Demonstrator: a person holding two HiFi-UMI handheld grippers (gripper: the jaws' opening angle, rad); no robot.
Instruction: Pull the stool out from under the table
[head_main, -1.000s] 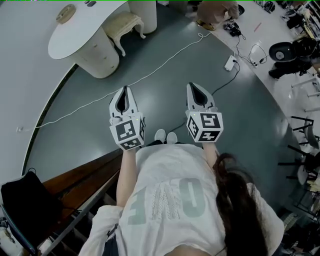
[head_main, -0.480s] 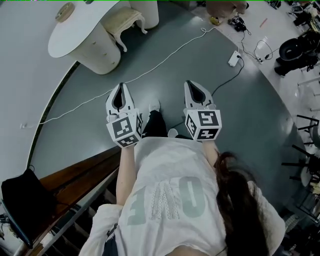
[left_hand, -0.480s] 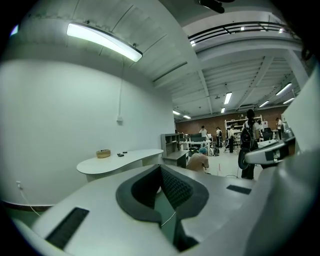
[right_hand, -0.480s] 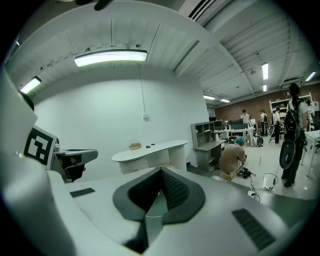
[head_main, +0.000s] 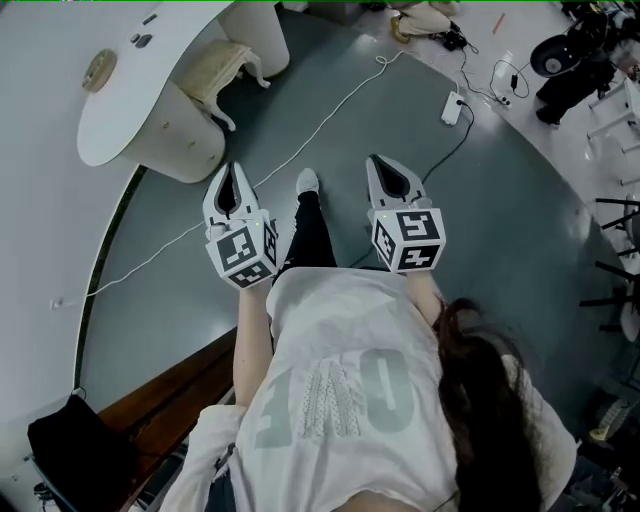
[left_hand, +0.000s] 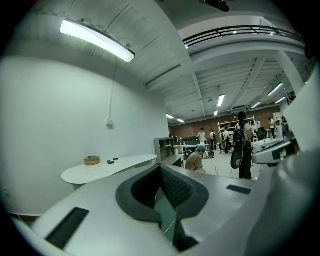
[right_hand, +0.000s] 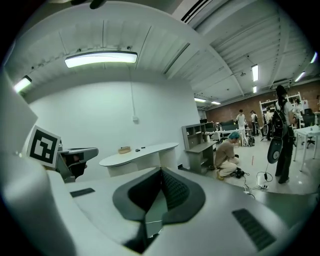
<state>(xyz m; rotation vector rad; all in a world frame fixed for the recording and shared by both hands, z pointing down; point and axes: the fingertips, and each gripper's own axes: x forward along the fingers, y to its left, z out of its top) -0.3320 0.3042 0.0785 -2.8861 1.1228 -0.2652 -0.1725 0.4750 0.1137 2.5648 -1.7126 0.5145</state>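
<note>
**A:** Entry one, head view. Where is the stool (head_main: 220, 66)?

**B:** It is tucked under the edge of the white table (head_main: 130, 110), between its two supports and well apart from both tools. It is cream, with a padded seat and curved legs. I judge it light and stiff in the frame, soft on top. Take hold at a leg or the seat rail, not the cushion.

**A:** And the tools?

**B:** The left gripper (head_main: 232, 172) and right gripper (head_main: 381, 165) each have their jaws closed together, holding nothing. They are held side by side ahead of the person's chest, pointing roughly level toward the table. One leg and shoe show between them.

**A:** Entry two, left gripper view?

**B:** The jaws meet at the tip with nothing between them. The table (left_hand: 107, 169) lies ahead to the left. The stool is hidden behind the jaw.

**A:** Entry three, right gripper view?

**B:** The same, with pads together and empty. The table (right_hand: 137, 154) is ahead and the left gripper (right_hand: 75, 156) is alongside. The stool can't be made out. I'd say the jaws must open before any hold.
</note>
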